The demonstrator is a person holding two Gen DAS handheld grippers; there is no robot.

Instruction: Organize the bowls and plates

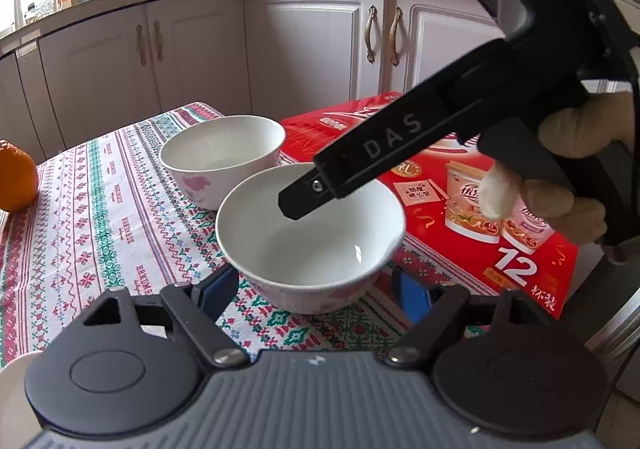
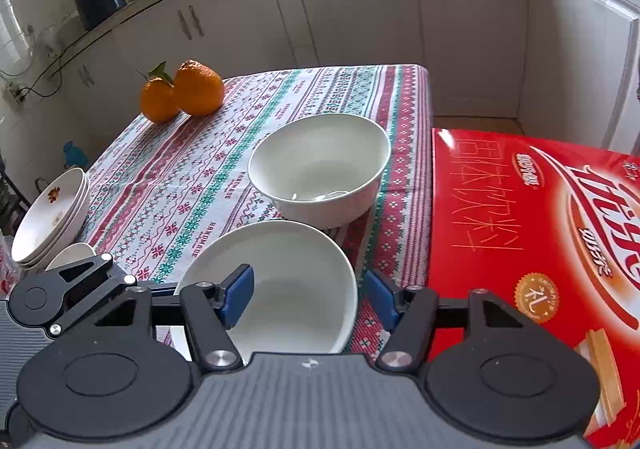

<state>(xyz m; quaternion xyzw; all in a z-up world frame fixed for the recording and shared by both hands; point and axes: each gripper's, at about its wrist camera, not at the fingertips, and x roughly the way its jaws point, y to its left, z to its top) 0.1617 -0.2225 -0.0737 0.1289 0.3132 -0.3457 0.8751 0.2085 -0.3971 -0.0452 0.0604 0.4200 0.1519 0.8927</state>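
Two white bowls stand on the patterned tablecloth. The near bowl (image 1: 312, 245) (image 2: 288, 281) lies between the blue pads of my left gripper (image 1: 316, 291), which sit close to its lower sides with a small gap on the right. My right gripper (image 2: 310, 299) straddles this bowl's right wall, with the left pad (image 2: 238, 299) inside and the right pad (image 2: 380, 301) just outside; its jaws stand apart. From the left wrist view, the right gripper (image 1: 296, 205) reaches down into the bowl from the upper right. The far bowl (image 1: 222, 157) (image 2: 320, 169) is untouched.
A stack of shallow plates (image 2: 48, 217) sits at the table's left edge. Two oranges (image 2: 182, 93) are at the far left corner. A red carton (image 2: 540, 249) (image 1: 460, 209) covers the right side. A gloved hand (image 1: 560, 169) holds the right gripper. Kitchen cabinets stand behind.
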